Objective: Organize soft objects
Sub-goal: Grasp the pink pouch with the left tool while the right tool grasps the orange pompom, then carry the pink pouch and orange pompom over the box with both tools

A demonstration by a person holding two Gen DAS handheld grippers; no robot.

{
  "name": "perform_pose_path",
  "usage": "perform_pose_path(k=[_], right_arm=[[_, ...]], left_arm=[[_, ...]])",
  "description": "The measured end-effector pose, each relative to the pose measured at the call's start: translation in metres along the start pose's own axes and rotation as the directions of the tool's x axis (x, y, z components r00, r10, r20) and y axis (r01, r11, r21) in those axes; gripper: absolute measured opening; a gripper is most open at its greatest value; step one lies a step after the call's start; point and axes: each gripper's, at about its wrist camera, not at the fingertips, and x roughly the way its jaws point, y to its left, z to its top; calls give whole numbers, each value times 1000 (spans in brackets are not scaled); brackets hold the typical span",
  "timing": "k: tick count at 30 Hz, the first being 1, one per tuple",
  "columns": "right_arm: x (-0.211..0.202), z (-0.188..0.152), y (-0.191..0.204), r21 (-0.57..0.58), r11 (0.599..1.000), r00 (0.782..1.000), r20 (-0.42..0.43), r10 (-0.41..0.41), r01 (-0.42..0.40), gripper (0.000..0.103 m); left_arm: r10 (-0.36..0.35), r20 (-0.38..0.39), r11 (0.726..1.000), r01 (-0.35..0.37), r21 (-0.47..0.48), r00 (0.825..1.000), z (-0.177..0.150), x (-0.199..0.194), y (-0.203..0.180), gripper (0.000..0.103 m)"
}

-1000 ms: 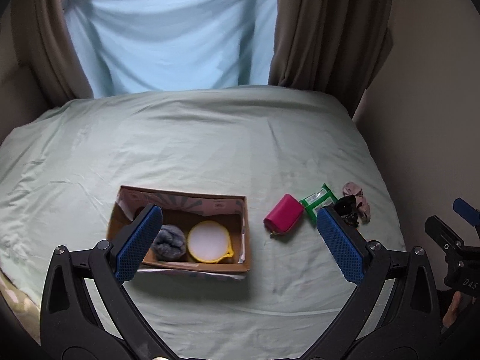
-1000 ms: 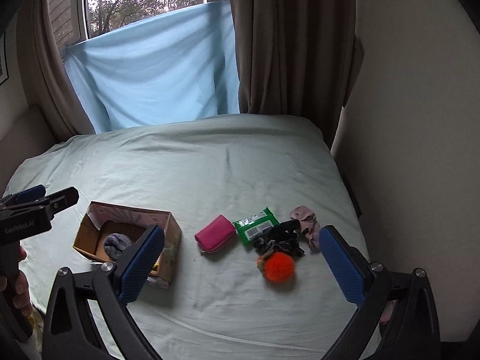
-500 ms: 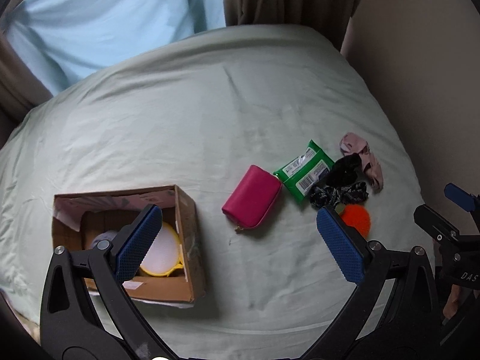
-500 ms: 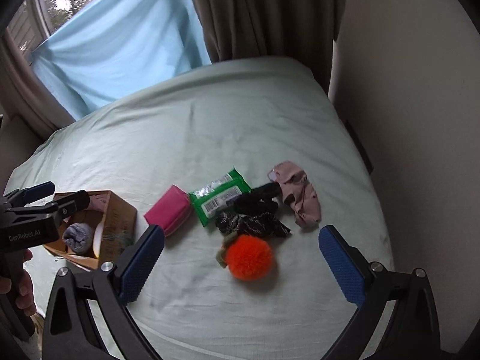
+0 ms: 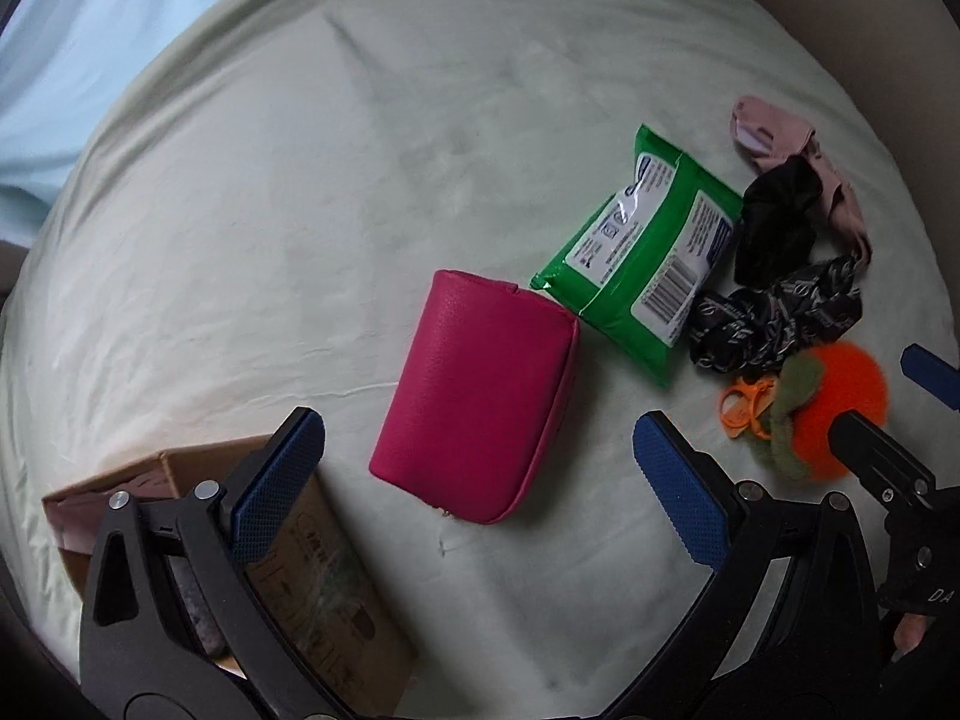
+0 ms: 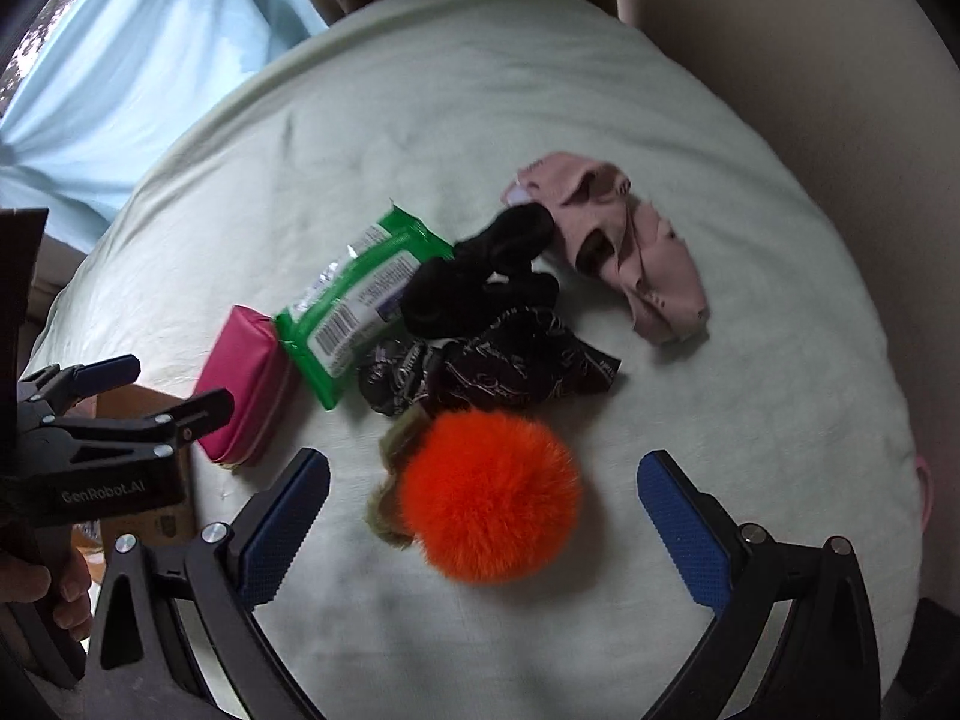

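A pink pouch lies on the bed, framed by my open, empty left gripper. To its right lie a green wipes pack, a black scrunchie, a patterned dark scrunchie, a pink sock and an orange pompom. My right gripper is open and empty, with the orange pompom between its fingers. The same pouch, wipes, black scrunchie and pink sock lie beyond it.
A cardboard box stands at the lower left, partly behind my left finger; it also shows in the right wrist view. The pale green bedsheet spreads all around. A wall and curtains border the bed at the right and back.
Both grippers have moved down and forward toward the bed. The left has swung right from the box to the pink pouch. The right has closed in on the orange pompom.
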Motion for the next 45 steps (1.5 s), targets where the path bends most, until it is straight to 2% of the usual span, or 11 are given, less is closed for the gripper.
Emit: perform_pose_path(k=[4,6,11,13,18,26,31,37,45], right_arm=[[21,-2,-1,25,1000,1000,-23,-6,7,101],[31,-3,1,31,999,999,-39,-9,10,97],[50,-9,5,41,999,996,-85,-27,30,81],[52,-12,6,42,998,996,-82,-33,36,78],[56,-11,12,35,999,996,-84,-38,41,62],[54,-14,18,19,1000,997,-81,-11,13,34],[47,-22,21,20,1000,998,-65,4,-3,34],[20,-25,19,23,1000,1000,-25,17,-16,33],[-35,-25,21,24,998,997,55,55,-56,33]], left_arm=[[2,-48,999,1,47,999,4,30,-1,102],[-1,-68,998,5,62,998,6,42,-1,98],[-29,-115,995,40,92,993,11,63,-2,84],[-39,-133,995,51,91,990,13,71,-1,80],[-39,-154,991,58,117,987,16,80,1,67],[-35,-139,990,54,134,990,12,75,-6,50],[-50,-118,992,63,114,992,3,56,-8,44],[-58,-102,995,66,76,993,-11,33,-5,43],[-63,-27,998,64,28,998,-22,-32,0,43]])
